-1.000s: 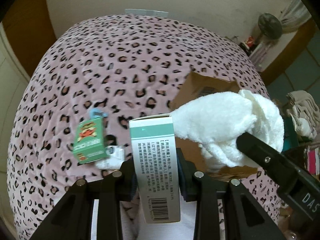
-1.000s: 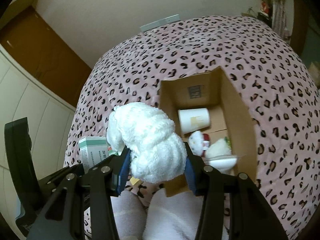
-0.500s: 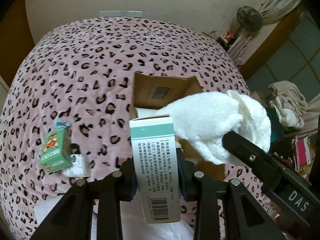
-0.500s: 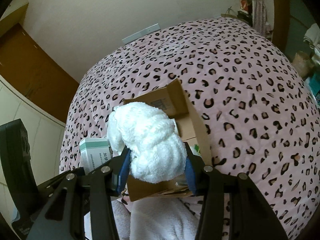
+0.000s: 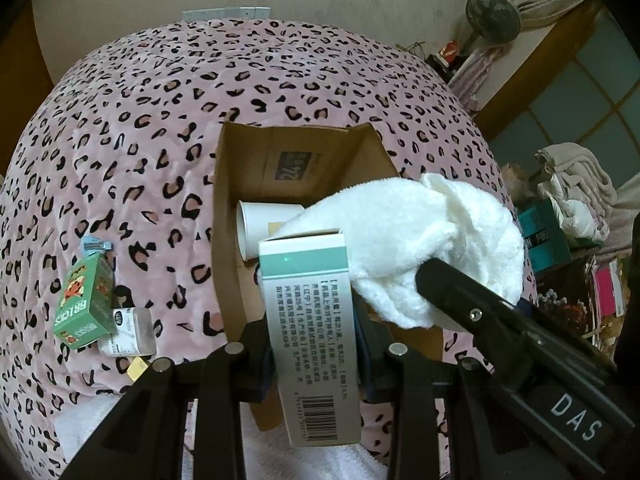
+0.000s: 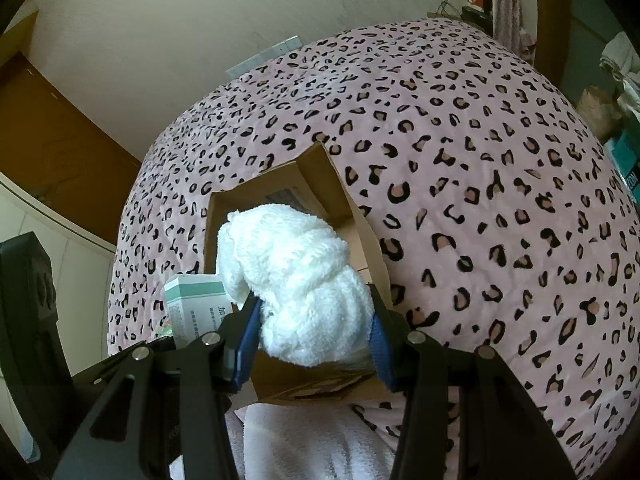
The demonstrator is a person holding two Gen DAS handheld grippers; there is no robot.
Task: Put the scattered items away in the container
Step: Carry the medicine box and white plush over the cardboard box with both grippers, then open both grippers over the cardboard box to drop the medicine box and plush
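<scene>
Pink leopard-print bedspread point(image 5: 132, 152) all around, pale wall behind, a fan and piled clutter off to the right edge. Starting at the left of the left wrist view: still loose on the spread, a green BRICKS box point(image 5: 85, 304) lying tilted, touching a small white bottle point(image 5: 129, 332) just beside it, with a little blue clip point(image 5: 95, 245) above and a small yellow scrap point(image 5: 138, 367) below — none of these yet put away. Moving to the middle: the open cardboard box point(image 5: 224, 216) serving as container, already holding a white cup point(image 5: 266, 232) lying on its side; whatever else sits deeper is hidden by what hangs in front. Over its near end, the left gripper point(image 5: 312, 340) clamped on a white-and-teal medicine carton point(image 5: 310, 320), held upright, not yet released. Further right, the right gripper point(image 6: 312, 336) closed around a bundled white towel point(image 6: 296, 280), hovering over the same box, the towel brushing close to the carton's top. By the look of it, roughly midway through — at least one thing inside, two poised for dropping, about four left on the bed. Likely next need: letting both go into the box without the towel catching on the wall, then back to the left-hand cluster.
</scene>
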